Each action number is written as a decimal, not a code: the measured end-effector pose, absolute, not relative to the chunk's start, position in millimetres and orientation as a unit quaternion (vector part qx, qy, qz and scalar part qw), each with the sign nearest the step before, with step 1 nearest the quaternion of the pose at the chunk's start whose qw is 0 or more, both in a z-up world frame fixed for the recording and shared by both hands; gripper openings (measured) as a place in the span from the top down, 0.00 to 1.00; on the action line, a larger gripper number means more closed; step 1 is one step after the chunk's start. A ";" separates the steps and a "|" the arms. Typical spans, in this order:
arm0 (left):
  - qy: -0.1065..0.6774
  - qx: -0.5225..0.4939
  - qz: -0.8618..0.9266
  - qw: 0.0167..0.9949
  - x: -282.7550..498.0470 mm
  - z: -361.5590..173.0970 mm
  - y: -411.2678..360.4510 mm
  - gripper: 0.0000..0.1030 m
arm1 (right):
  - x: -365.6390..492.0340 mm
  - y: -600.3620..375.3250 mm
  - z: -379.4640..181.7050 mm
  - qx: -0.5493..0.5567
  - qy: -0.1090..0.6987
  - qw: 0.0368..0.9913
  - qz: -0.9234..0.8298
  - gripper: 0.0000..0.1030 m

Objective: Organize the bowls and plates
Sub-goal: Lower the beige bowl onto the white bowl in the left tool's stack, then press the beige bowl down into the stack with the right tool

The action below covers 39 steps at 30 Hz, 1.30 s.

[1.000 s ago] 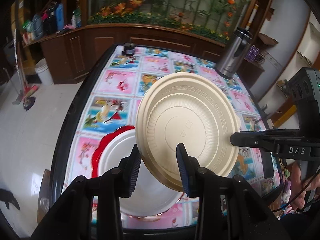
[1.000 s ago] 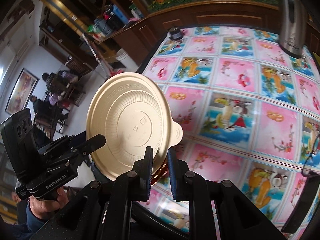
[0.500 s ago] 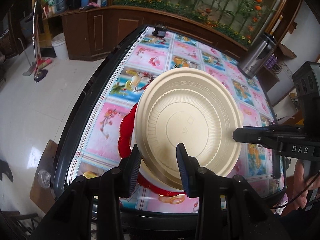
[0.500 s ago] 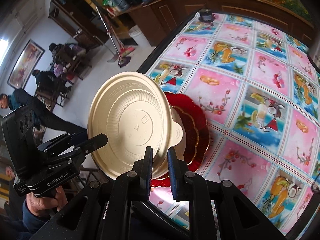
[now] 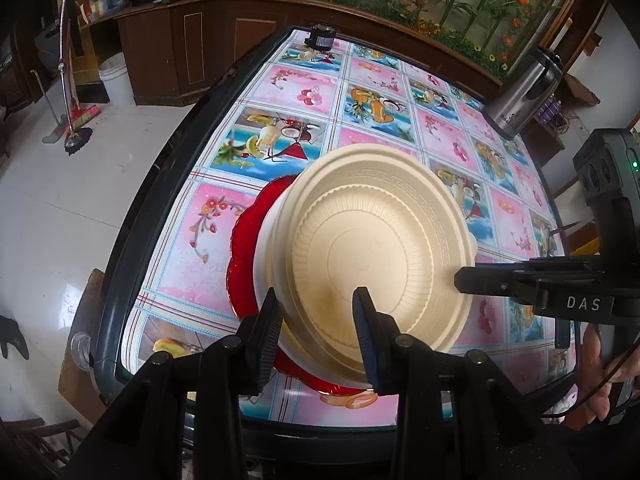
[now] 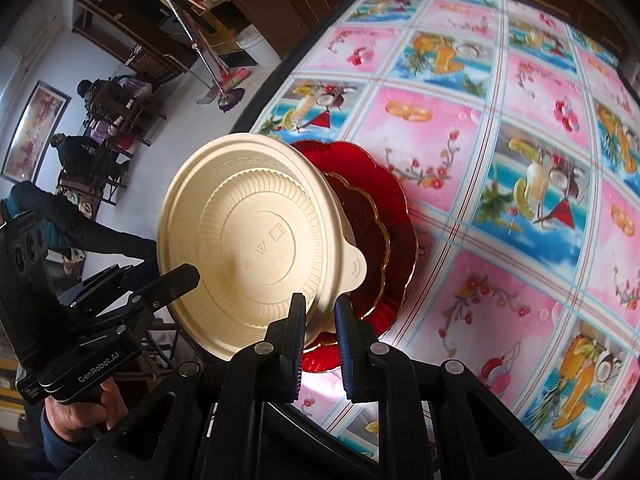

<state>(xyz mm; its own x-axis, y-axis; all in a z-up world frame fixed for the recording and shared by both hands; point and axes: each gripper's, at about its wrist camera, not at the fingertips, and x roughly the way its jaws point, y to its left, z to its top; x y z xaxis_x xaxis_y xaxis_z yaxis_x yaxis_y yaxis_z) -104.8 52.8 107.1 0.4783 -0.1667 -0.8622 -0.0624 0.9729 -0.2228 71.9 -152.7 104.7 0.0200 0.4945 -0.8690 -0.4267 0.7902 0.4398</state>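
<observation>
Your left gripper (image 5: 316,322) and right gripper (image 6: 320,322) each clenched the rim of the cream bowl (image 5: 376,252), held tilted above the red plate (image 5: 246,240) on the fruit-print tablecloth (image 5: 280,84). A steel flask (image 5: 524,96) stood at two o'clock; a broom (image 5: 72,120) leaned at ten o'clock.

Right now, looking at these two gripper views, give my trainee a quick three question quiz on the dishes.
1. True or false: both grippers are shut on the cream bowl.
2. What lies directly under it? A) red scalloped plate B) steel thermos C) bare tablecloth
3. Fill in: the bowl's small tab is nearest the ____ gripper.

Key: 1 true, left gripper too; 2 A; 3 right.
</observation>
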 end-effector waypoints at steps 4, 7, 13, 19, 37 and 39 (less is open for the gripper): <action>0.509 -0.103 -0.028 0.854 -102.9 107.6 51.4 0.67 | 72.9 -153.8 103.8 0.035 0.622 0.713 0.323 0.84; 0.506 -0.095 -0.024 0.857 -102.9 107.8 50.2 0.67 | 72.6 -153.6 104.1 0.036 0.622 0.711 0.325 0.84; 0.502 -0.075 -0.014 0.861 -103.0 109.8 45.7 0.67 | 72.5 -152.8 104.9 0.037 0.622 0.710 0.329 0.84; 0.499 -0.052 -0.005 0.865 -102.3 110.7 42.0 0.67 | 73.0 -151.7 104.9 0.037 0.620 0.710 0.332 0.84; 0.488 -0.011 0.012 0.873 -101.8 112.9 33.8 0.67 | 71.5 -150.6 105.8 0.033 0.616 0.713 0.334 0.84; 0.487 -0.008 0.014 0.873 -101.8 112.8 33.7 0.67 | 71.6 -150.1 106.3 0.032 0.615 0.713 0.334 0.84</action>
<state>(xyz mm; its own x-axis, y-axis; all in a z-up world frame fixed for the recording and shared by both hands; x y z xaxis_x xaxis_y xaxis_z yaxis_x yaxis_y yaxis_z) -101.8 33.7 112.8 0.5247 0.0169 -0.8511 -0.0323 0.9995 -0.0001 71.6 -150.1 106.3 0.0195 0.5164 -0.8561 -0.4379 0.7742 0.4570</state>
